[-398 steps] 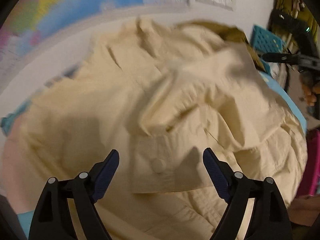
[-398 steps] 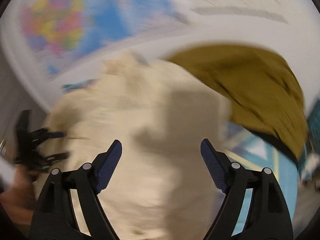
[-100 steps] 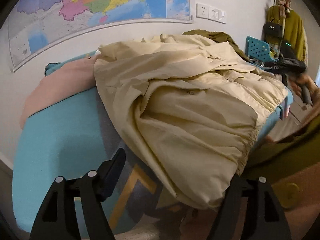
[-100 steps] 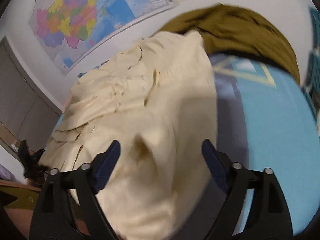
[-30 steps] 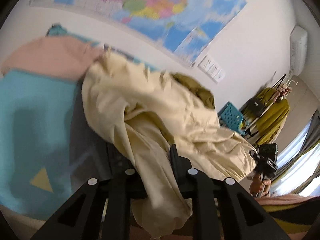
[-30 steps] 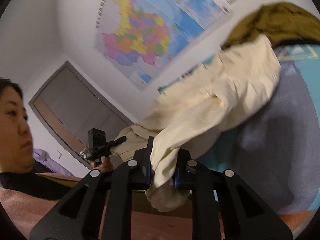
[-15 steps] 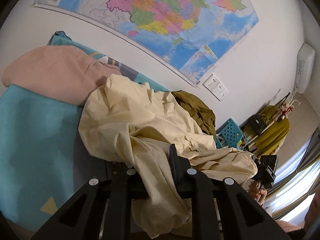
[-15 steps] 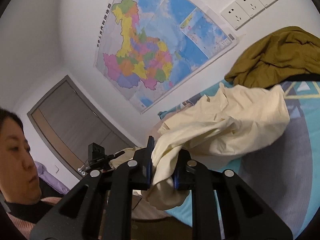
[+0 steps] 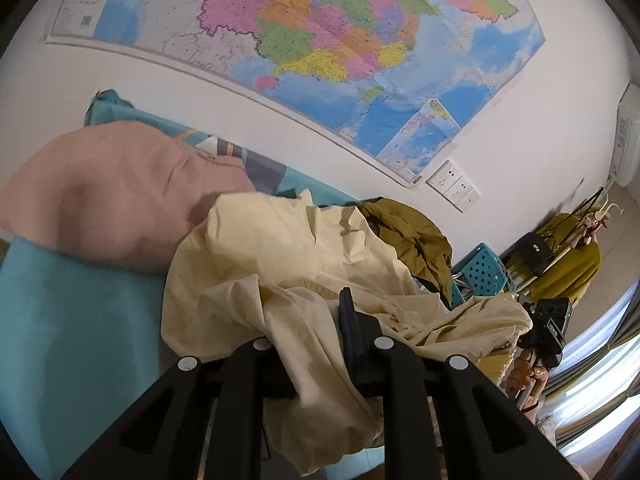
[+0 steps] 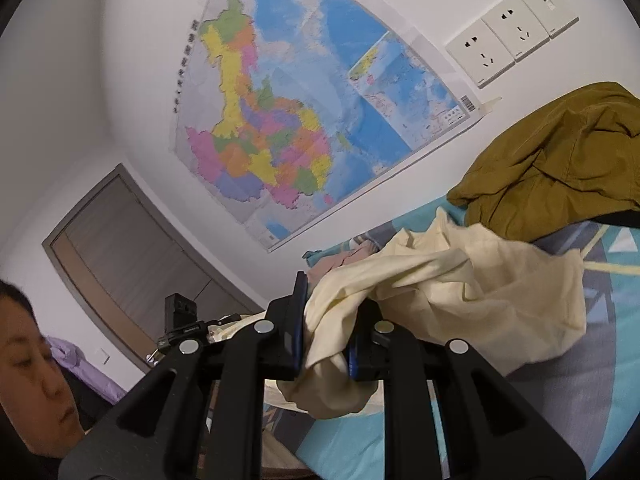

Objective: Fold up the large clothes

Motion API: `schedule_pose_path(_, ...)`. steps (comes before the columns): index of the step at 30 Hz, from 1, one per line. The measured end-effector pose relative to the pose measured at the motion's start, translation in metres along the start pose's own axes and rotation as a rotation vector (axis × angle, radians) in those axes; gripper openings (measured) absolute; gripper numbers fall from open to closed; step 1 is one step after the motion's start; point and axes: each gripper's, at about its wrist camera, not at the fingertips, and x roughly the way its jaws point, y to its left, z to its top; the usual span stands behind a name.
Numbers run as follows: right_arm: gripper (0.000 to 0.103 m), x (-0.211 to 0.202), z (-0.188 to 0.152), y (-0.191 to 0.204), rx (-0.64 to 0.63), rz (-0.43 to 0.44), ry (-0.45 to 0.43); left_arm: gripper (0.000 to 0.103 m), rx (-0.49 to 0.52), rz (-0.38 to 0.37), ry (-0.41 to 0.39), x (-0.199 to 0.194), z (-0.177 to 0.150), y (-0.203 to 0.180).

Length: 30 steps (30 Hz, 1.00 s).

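Observation:
A large cream jacket (image 9: 280,264) lies bunched on the teal bed (image 9: 72,320), lifted at its near edge. My left gripper (image 9: 312,340) is shut on a fold of it, cloth hanging down between the fingers. My right gripper (image 10: 324,332) is shut on another part of the cream jacket (image 10: 460,292), which stretches from it back onto the bed (image 10: 600,380). The right gripper also shows in the left wrist view (image 9: 548,328) at the far right, held by a hand.
A pink garment (image 9: 108,200) lies at the bed's left end. An olive-brown garment (image 10: 560,160) is piled against the wall. A map (image 9: 320,40) and sockets (image 10: 512,40) are on the wall. A blue basket (image 9: 484,272) and coat rack (image 9: 572,248) stand right.
Both grippers, shut on the jacket, have lifted and tilted upward over the last second. The jacket has gathered more toward the middle of the bed.

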Motion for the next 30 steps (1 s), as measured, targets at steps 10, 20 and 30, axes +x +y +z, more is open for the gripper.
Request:
schedule_pose_path(10,0.016,0.032,0.041,-0.027,0.047,-0.051,0.0,0.015,0.024,0.09,0.031,0.037,0.051,-0.003)
schedule_pose_path(20,0.017,0.074,0.075,-0.068,0.12,-0.133,0.023,0.016,-0.005,0.169,0.086,0.08,0.092,0.012)
schedule_pose_path(30,0.017,0.108,0.093,-0.113,0.207,-0.213,0.047,0.016,-0.017,0.258,0.151,0.135,0.125,0.026)
